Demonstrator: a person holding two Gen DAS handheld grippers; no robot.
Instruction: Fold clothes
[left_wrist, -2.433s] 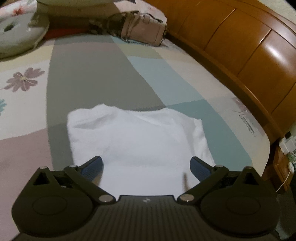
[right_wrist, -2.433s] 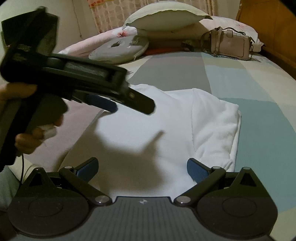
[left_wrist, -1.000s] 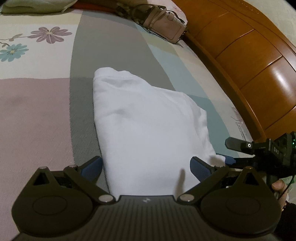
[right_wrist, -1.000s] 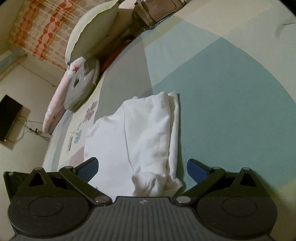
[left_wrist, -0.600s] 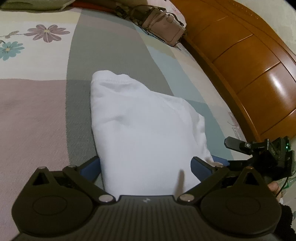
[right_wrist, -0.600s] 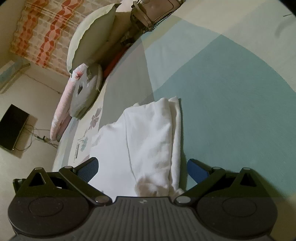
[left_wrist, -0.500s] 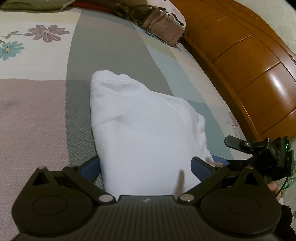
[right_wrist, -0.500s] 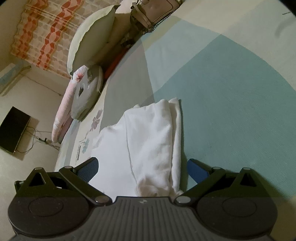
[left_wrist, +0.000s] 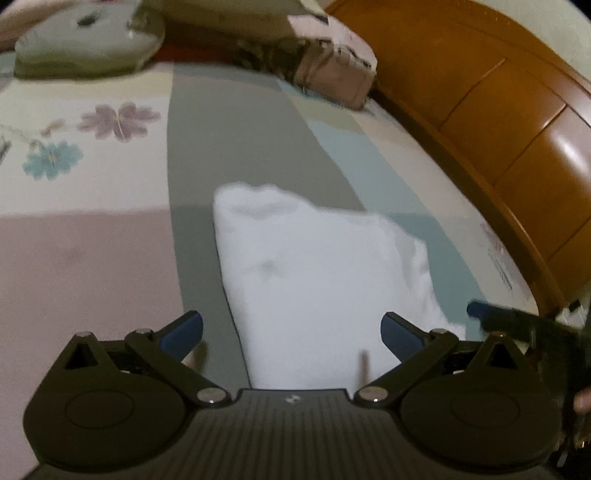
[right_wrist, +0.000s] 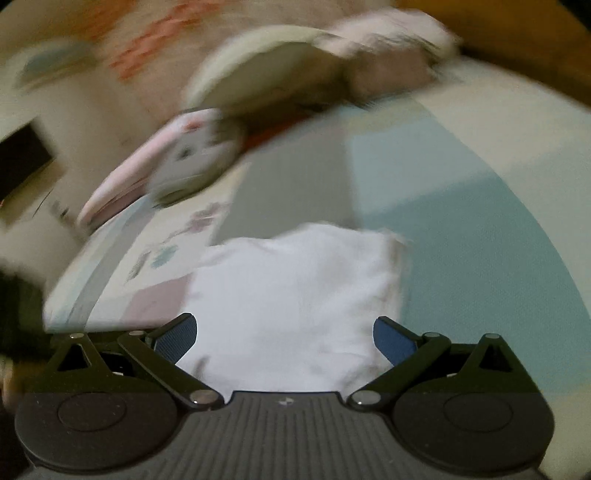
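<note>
Both my left gripper (left_wrist: 291, 328) and right gripper (right_wrist: 282, 334) hang spread wide, empty, over the folded white garment (left_wrist: 317, 280) at frame centre. Grab only its top layer and, I reckon, the fold pulls apart.

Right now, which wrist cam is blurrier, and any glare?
Right wrist view: heavy motion smear, pillows streaked, white garment soft-edged. Left wrist view: milder blur, garment and flower print readable; glare patch on the wooden headboard. Both show fisheye bending at the edges.
</note>
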